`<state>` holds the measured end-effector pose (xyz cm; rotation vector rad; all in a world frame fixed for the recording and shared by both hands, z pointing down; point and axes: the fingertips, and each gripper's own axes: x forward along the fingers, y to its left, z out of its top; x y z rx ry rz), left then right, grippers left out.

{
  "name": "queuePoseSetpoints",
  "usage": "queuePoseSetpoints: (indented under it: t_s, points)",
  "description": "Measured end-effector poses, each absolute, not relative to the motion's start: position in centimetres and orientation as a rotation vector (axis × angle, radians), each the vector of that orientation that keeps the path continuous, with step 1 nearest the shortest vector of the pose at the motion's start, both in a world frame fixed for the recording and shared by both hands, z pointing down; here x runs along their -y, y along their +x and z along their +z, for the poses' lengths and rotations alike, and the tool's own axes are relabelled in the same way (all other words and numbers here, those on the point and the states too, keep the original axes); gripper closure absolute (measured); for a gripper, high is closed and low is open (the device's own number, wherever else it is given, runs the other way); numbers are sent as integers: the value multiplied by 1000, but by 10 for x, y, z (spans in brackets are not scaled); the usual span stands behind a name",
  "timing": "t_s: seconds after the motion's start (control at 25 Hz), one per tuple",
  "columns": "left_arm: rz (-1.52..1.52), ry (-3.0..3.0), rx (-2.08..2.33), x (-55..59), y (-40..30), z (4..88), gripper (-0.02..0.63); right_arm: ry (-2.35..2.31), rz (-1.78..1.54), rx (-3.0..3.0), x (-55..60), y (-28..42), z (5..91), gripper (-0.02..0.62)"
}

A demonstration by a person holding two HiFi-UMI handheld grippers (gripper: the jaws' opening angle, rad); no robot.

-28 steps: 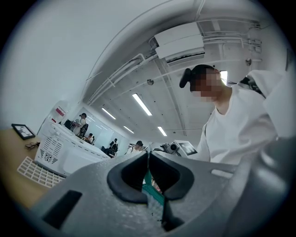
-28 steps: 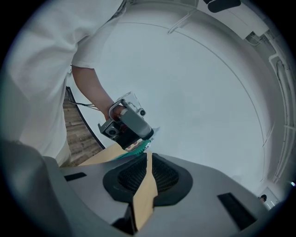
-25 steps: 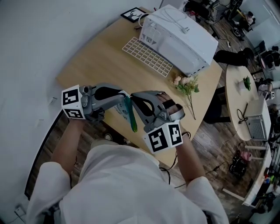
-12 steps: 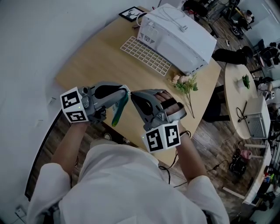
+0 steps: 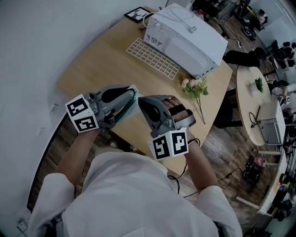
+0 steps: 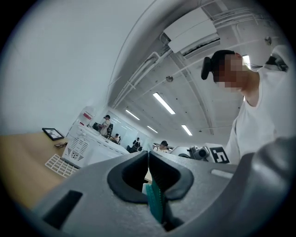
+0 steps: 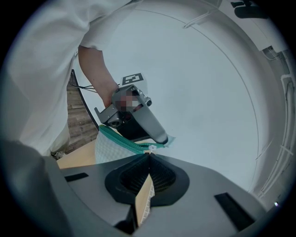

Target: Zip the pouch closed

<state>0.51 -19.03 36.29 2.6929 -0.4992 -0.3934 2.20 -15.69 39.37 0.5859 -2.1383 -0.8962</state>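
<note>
Both grippers meet tip to tip above the wooden table's near edge (image 5: pixel 138 143). My left gripper (image 5: pixel 134 91) is shut on the end of the pouch, whose teal zipper edge (image 6: pixel 155 201) shows between its pads. The pouch (image 7: pixel 108 146) is white mesh with a green zipper and hangs below that gripper as a pale strip (image 5: pixel 122 112). My right gripper (image 5: pixel 140 100) is shut on the small white zipper pull (image 7: pixel 149 149), right at the tips (image 7: pixel 149 155). The right gripper view shows the left gripper (image 7: pixel 163 138) just beyond the pull.
A white boxy appliance (image 5: pixel 185 39) stands at the table's far side, with a white keyboard (image 5: pixel 152 58) in front of it. A spray of flowers (image 5: pixel 196 90) lies to the right. A framed picture (image 5: pixel 137 13) sits at the far corner. A round side table (image 5: pixel 259 106) stands further right.
The pouch hung down between the grippers a second ago; it has swung left and up under the left gripper. The left gripper has tilted; the right has stayed put.
</note>
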Motion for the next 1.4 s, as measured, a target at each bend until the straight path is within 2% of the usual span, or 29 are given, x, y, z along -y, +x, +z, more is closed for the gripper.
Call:
queuePoseSetpoints:
  t_s: [1.4]
  points:
    - [-525, 2594, 828, 245, -61, 353, 584, 553, -689, 2154, 137, 18, 441, 594]
